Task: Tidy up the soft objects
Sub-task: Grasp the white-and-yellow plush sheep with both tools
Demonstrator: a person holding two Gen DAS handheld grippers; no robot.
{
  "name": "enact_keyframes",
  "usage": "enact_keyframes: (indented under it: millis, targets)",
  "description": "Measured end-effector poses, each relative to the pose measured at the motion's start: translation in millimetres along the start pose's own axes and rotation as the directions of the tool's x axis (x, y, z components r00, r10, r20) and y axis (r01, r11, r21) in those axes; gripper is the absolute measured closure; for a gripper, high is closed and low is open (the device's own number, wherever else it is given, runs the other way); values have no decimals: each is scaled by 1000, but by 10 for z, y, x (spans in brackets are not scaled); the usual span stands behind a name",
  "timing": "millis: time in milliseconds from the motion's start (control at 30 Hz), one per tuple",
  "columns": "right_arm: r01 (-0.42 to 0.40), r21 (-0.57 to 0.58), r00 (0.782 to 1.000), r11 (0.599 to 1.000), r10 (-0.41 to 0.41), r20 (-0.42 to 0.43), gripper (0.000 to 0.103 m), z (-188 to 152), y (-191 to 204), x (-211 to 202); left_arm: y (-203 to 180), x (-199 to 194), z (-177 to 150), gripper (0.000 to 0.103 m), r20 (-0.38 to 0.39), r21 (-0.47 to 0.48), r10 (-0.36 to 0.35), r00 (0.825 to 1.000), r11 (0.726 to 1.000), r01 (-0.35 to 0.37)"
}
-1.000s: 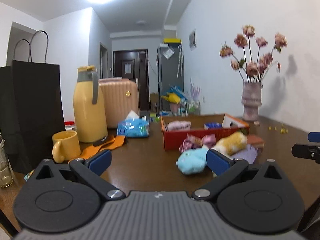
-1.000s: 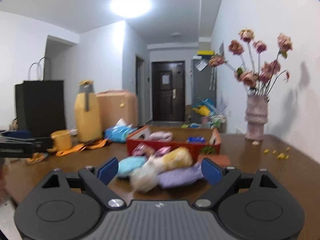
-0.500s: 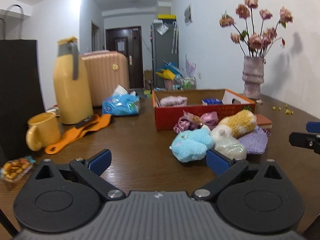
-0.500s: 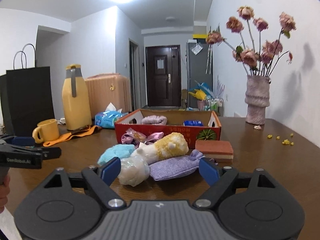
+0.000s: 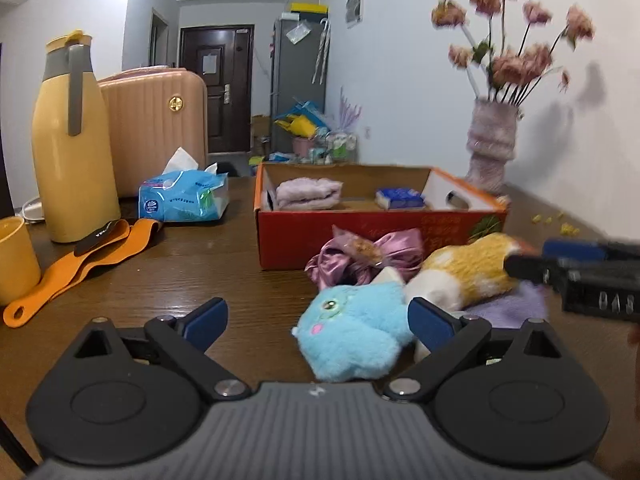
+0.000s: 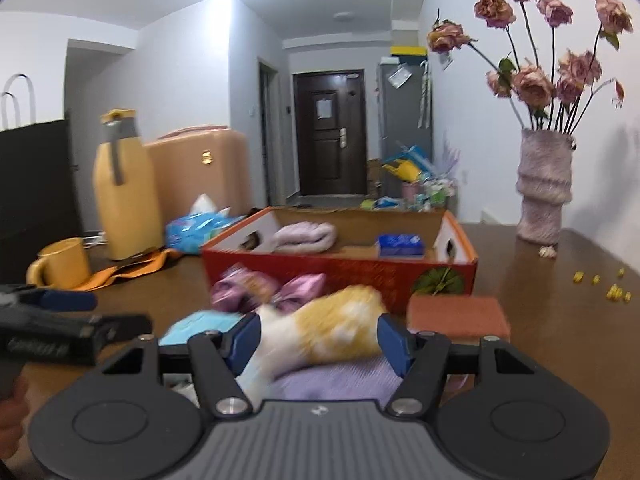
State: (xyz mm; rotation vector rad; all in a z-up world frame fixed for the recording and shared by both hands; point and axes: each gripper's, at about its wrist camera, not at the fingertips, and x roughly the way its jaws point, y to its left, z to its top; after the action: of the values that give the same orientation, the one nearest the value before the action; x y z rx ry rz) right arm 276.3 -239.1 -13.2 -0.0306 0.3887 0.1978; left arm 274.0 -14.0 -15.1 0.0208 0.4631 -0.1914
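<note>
A pile of soft toys lies on the brown table in front of a red cardboard box (image 5: 280,240) (image 6: 360,276). My right gripper (image 6: 319,342) has the yellow-and-white plush (image 6: 332,328) (image 5: 468,276) between its blue pads. Its jaws are closing, and no firm grip on the plush shows. My left gripper (image 5: 318,316) is open, with the light blue plush (image 5: 352,332) (image 6: 204,324) just inside its right finger. A lavender cloth (image 6: 332,380) lies under the plush. A pink satin bow (image 5: 360,260) rests against the box. Each gripper shows at the other view's edge: the right gripper (image 5: 528,256) and the left gripper (image 6: 120,312).
The box holds a folded pink towel (image 5: 308,192) and a blue pack (image 5: 400,198). A brick-red block (image 6: 456,316) lies right of the pile. A yellow flask (image 5: 72,160), mug (image 5: 14,260), orange tool (image 5: 80,264) and tissue pack (image 5: 184,200) stand left. A flower vase (image 5: 492,152) stands back right.
Both grippers have moved forward and lower toward the pile. The right jaws have narrowed around the yellow-and-white plush. The blue plush now sits between the left fingers.
</note>
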Motion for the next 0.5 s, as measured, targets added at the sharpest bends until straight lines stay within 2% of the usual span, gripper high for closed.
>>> enact_keyframes:
  millis: [33,100,167,200,267,367,500]
  targets:
    - [3,-13,1000,1000,-4,-27,36,26,-13,111,-17,35,10,7,2,-10,-1,1000,1000,1]
    - [-2,-27,999,1000,0,-54,36,40,-45,301,-60,72,45,7,4,-20,-52,999,998,52]
    - [-20,-18,995,1000,18,-97,46,36,-77,440,-131,73,47,7,12,-6,-71,997,997,71]
    - [-15,7,995,1000,16,-94,57,30,-104,473,-168,71,40,7,12,6,-67,998,998,67]
    - [-29,64,997,998,34,-74,62,56,-165,456,-220,50,19,7,12,20,-58,998,998,58]
    - [-38,107,999,993,35,32,65,128,-189,195,-238,-81,28,7,33,13,-64,997,998,64]
    - [-57,143,984,988,32,173,65,180,-167,-346,-276,-458,57,7,105,22,-112,988,994,110]
